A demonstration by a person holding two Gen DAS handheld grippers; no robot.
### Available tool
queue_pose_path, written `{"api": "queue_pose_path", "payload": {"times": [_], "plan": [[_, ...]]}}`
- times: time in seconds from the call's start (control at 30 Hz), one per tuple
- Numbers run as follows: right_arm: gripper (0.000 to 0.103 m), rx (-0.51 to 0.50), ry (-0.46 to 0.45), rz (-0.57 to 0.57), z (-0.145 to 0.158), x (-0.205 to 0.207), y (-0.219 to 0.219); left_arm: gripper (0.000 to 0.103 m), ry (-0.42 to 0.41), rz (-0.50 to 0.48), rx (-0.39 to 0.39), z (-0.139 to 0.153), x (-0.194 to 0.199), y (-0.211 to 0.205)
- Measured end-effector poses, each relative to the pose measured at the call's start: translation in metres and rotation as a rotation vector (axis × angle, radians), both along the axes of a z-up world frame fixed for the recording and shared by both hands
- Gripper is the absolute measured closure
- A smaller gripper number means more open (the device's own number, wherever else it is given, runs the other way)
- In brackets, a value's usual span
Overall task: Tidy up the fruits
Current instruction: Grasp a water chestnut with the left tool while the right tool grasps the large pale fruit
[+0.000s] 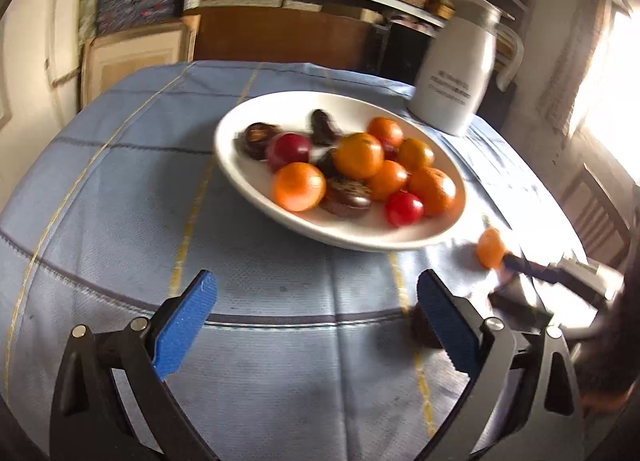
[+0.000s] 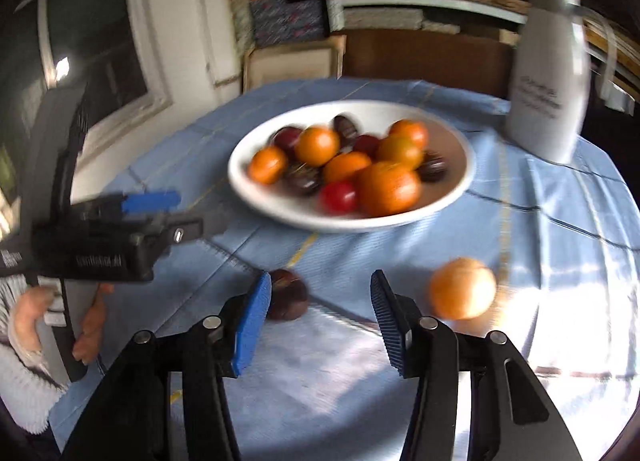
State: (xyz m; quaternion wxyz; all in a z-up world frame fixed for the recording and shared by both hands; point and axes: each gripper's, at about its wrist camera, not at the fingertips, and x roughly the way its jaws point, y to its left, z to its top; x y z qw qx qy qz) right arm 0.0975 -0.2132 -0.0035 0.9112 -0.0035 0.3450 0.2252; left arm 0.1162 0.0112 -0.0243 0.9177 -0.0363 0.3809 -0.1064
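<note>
A white bowl (image 1: 248,177) (image 2: 456,185) on the blue cloth holds several oranges, red plums and dark fruits. A loose orange (image 2: 463,288) (image 1: 490,248) lies on the cloth right of my right gripper (image 2: 320,313), which is open and empty. A loose dark plum (image 2: 287,295) lies by its left finger; it shows partly behind my left gripper's right finger (image 1: 425,328). My left gripper (image 1: 316,313) is open and empty, in front of the bowl. It also shows at the left of the right wrist view (image 2: 152,201).
A white thermos jug (image 1: 456,73) (image 2: 548,89) stands behind the bowl to the right. The blue checked tablecloth (image 1: 120,201) covers a round table. Shelves with stacked boxes fill the back wall. A chair (image 1: 596,213) stands at the right.
</note>
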Motion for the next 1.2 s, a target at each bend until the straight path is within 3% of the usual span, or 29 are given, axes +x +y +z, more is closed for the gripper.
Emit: {"api": "queue_pose_path", "payload": {"times": [0.1, 0.2, 0.27, 0.43, 0.63, 0.7, 0.77, 0.8, 0.83, 0.9, 1.2], "plan": [[0.041, 0.049, 0.005, -0.102, -0.001, 0.003, -0.032, 0.005, -0.033, -0.082, 0.108, -0.002, -0.007, -0.03], [0.041, 0.077, 0.052, -0.187, -0.008, 0.016, -0.051, 0.005, -0.049, -0.152, 0.236, -0.009, -0.013, -0.061], [0.041, 0.049, 0.058, -0.193, -0.014, 0.019, -0.048, 0.005, -0.058, -0.194, 0.267, -0.011, -0.017, -0.075], [0.041, -0.031, 0.061, -0.172, -0.023, 0.024, -0.032, 0.005, -0.025, -0.241, 0.286, -0.019, -0.013, -0.09], [0.041, -0.053, 0.07, -0.212, -0.026, 0.036, -0.033, 0.007, 0.034, -0.277, 0.281, -0.027, -0.005, -0.101], [0.041, -0.026, 0.106, -0.214, -0.031, 0.045, -0.036, 0.027, 0.062, -0.293, 0.266, -0.031, -0.002, -0.103], [0.041, 0.005, 0.152, -0.213, -0.037, 0.052, -0.039, 0.032, 0.085, -0.309, 0.205, -0.032, 0.002, -0.1], [0.047, 0.015, 0.168, -0.213, -0.04, 0.054, -0.04, 0.037, 0.083, -0.307, 0.202, -0.032, 0.001, -0.099], [0.061, 0.022, 0.17, -0.222, -0.04, 0.054, -0.043, 0.04, 0.078, -0.305, 0.201, -0.032, 0.001, -0.099], [0.061, 0.045, 0.174, -0.201, -0.04, 0.052, -0.044, 0.062, 0.069, -0.307, 0.195, -0.03, -0.001, -0.098], [0.061, 0.06, 0.118, -0.156, -0.03, 0.031, -0.038, 0.062, 0.047, -0.265, 0.161, -0.021, -0.013, -0.079]]}}
